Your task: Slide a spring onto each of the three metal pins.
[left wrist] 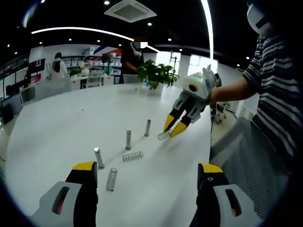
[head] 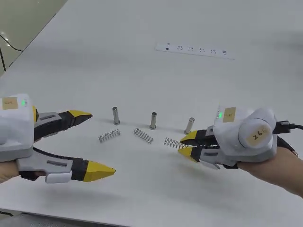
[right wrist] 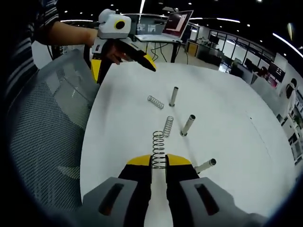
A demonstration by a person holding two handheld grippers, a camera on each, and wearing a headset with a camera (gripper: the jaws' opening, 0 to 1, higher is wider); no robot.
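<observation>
One spring [right wrist: 158,144], pinched by its end in the right tongs [right wrist: 158,161], lies level beside the nearest pin [right wrist: 206,165]; left tongs [left wrist: 147,167] spread, farther off.

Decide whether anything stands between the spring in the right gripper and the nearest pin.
Nothing visible does. The right gripper holds the spring close beside the nearest pin, with only bare table between them.
</observation>
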